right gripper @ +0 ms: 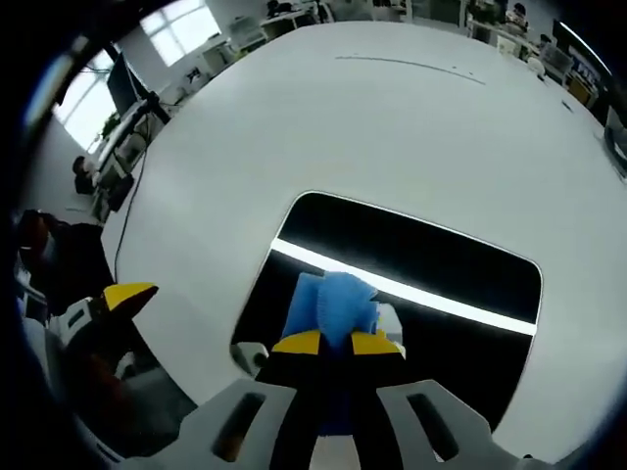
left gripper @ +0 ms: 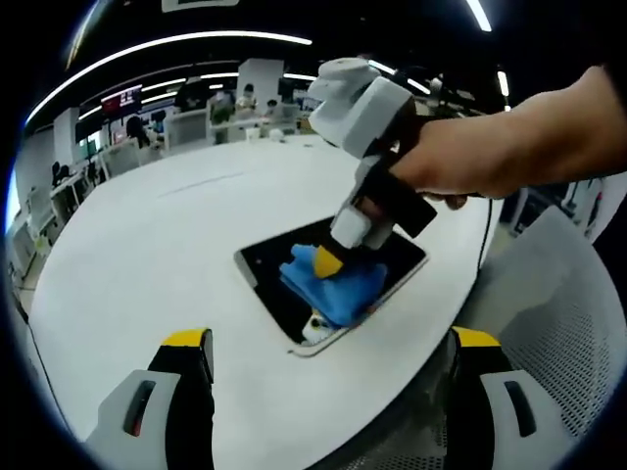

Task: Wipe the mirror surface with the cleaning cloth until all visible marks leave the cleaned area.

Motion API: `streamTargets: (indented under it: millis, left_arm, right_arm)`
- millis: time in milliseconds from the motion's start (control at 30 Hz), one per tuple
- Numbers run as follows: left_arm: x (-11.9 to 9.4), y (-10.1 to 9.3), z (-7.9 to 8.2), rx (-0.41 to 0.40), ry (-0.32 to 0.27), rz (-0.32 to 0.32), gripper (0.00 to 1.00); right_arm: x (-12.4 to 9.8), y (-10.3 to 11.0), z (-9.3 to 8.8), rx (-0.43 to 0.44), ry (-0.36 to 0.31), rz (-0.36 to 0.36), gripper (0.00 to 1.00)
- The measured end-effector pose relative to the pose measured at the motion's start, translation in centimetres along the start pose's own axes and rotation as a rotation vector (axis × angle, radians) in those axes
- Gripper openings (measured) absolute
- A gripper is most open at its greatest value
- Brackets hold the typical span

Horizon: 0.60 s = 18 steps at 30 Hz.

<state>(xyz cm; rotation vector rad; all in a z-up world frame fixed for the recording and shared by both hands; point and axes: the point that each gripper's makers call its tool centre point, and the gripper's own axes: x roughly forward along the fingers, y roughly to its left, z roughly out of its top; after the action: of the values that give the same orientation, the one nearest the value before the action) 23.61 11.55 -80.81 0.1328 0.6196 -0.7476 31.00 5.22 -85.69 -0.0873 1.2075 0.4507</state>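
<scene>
The right hand-held gripper [right gripper: 336, 345] has its yellow-tipped jaws drawn together on a bunched blue cleaning cloth [right gripper: 336, 302], pressing it down onto the dark mirror [right gripper: 431, 255], which lies flat on the white round tabletop [right gripper: 392, 117]. In the left gripper view the same tool comes in from the right, held in a person's hand [left gripper: 470, 166], with the cloth wadded under its tip over the near half of the glass. The left hand-held gripper [left gripper: 328, 367] hangs back at the near edge of the tabletop with its jaws spread wide and nothing between them, well apart from the mirror. The step in hand looks like the wiping itself, and to do it well the cloth should stay pinched firmly enough that it does not slip free, while the tool leans so that fabric, not the hard jaw tips, meets the glass. Strokes would best run in overlapping passes from one long edge to the other, reaching the corners and the pale frame. A small pale patch [right gripper: 389, 318] sits just beside the cloth on the glass; whether it is a mark or a reflection cannot be told, so that spot deserves a pass. The bright band across the mirror is a ceiling light reflected, not dirt. Since the mirror lies loose near the tabletop's edge, light pressure would keep it from sliding, and the idle left tool could steady its frame if it shifts.
</scene>
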Motion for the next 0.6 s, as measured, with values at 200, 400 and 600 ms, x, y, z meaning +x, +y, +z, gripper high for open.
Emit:
streamTargets:
  millis: [200,400,600]
  left_arm:
    - [-0.1,0.1,0.1,-0.005,-0.008,0.001,1.00]
    - [0.0,0.0,0.1,-0.008,-0.007,-0.003,1.00]
    - [-0.1,0.1,0.2,-0.012,-0.015,-0.002,1.00]
  right_arm:
    - [-0.2,0.3,-0.7,0.011,0.006,0.003,0.03]
    - [-0.3,0.4,-1.1,0.019,0.011,0.003,0.03]
    - [-0.7,0.9,-2.0,0.025,0.019,0.011,0.03]
